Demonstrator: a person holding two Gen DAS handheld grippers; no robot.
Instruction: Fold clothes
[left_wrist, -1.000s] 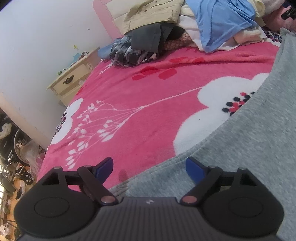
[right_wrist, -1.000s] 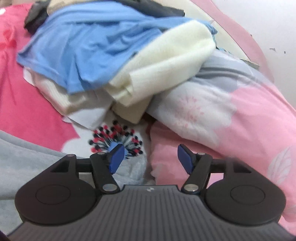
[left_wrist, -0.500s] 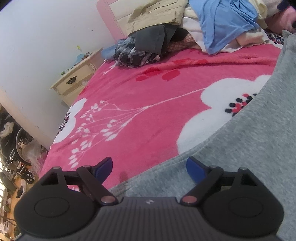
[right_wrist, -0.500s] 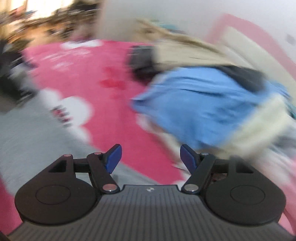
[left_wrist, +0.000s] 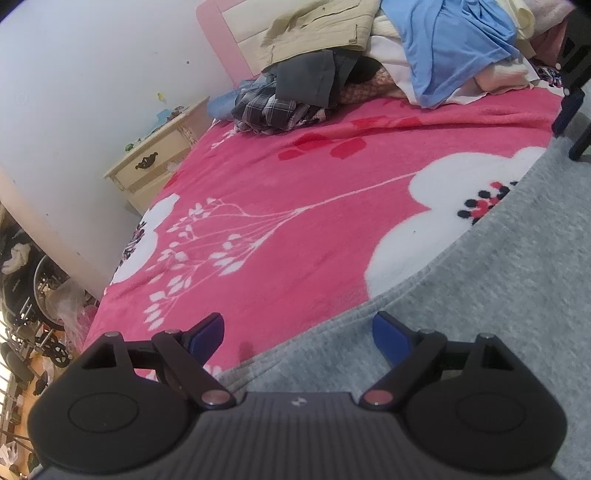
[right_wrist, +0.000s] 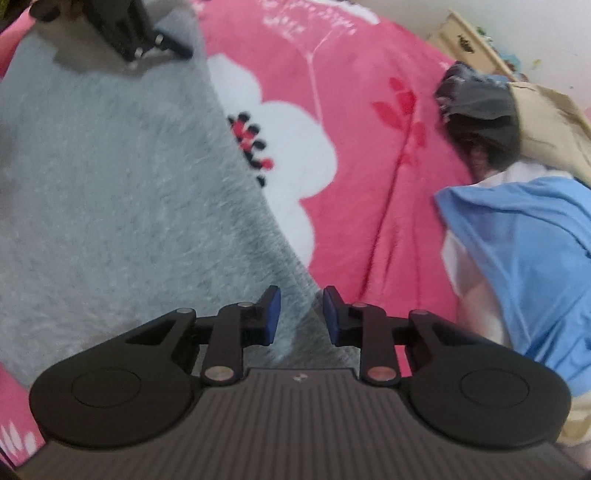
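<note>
Grey garment (right_wrist: 110, 192) edge between right gripper (right_wrist: 301, 314) (jaws closing).

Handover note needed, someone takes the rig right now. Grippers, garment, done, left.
Left gripper: open, over the near edge of the grey garment, gripping nothing.
Right gripper: fingers closing astride the garment's far edge; the fabric sits between them, pads not yet pressing.
Garment lies spread flat on the pink blanket. Unsorted pile waits at the headboard.
Done: garment laid out. Left: grip both edges, fold it, then work through the pile.
</note>
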